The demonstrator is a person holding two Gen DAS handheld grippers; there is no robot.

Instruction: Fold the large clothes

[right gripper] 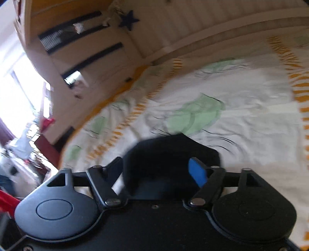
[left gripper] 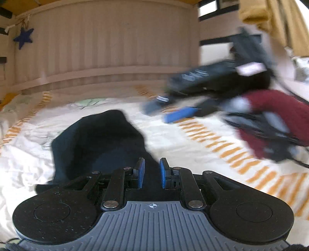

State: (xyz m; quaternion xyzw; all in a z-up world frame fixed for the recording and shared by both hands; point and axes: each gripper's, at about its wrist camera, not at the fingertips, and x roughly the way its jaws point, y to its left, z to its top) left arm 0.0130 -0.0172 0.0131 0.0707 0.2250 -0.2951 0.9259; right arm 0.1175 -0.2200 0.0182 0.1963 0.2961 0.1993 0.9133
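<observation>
A dark navy garment (left gripper: 96,139) lies bunched on the bed. One part of it runs back between the blue pads of my left gripper (left gripper: 152,164), which is shut on that cloth. In the left wrist view my right gripper (left gripper: 155,114) hovers blurred above the bed at the right, clear of the garment. Its blue pads are apart and only sheet shows between them. In the right wrist view the same gripper (right gripper: 155,160) is open, and the garment (right gripper: 170,150) shows on the bed beyond its fingers. One blue pad (right gripper: 198,171) is visible.
The bed sheet (left gripper: 193,139) is white with orange dashed stripes and pale green shapes (right gripper: 195,115). A white panelled wall (left gripper: 115,48) rises behind the bed, and a blue star (left gripper: 24,37) hangs at its left. A maroon sleeve (left gripper: 278,115) holds the right gripper. Yellow fabric (left gripper: 270,15) hangs top right.
</observation>
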